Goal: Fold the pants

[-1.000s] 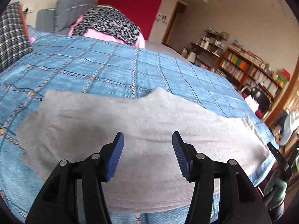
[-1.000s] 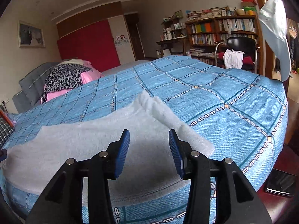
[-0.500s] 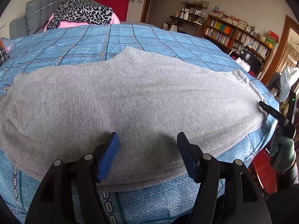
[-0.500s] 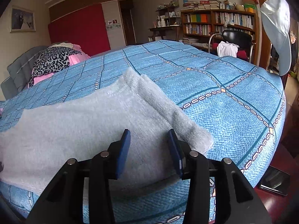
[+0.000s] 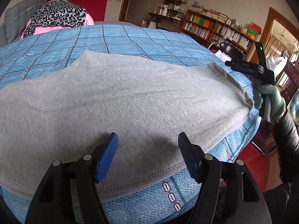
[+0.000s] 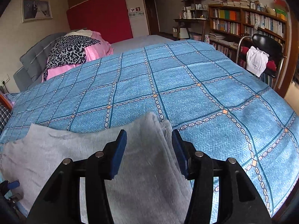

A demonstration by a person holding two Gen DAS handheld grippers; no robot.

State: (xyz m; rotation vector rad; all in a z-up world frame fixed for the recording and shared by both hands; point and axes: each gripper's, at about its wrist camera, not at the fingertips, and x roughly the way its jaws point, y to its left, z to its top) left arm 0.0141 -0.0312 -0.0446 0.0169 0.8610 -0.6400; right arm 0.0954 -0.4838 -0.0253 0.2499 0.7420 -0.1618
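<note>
1. Grey pants (image 5: pixel 119 97) are lying flat across the near edge of the blue checked bedspread (image 6: pixel 186 85); their left end is running out of frame.
2. Left gripper (image 5: pixel 147 155) is hovering over the hem, jaws apart, having just been opening, nothing between them.
3. Right gripper (image 6: pixel 149 149) is standing open, just widened, straddling the pants' edge without pressing.
4. Bookshelf (image 6: pixel 248 24) spines are proving too small to read.
</note>
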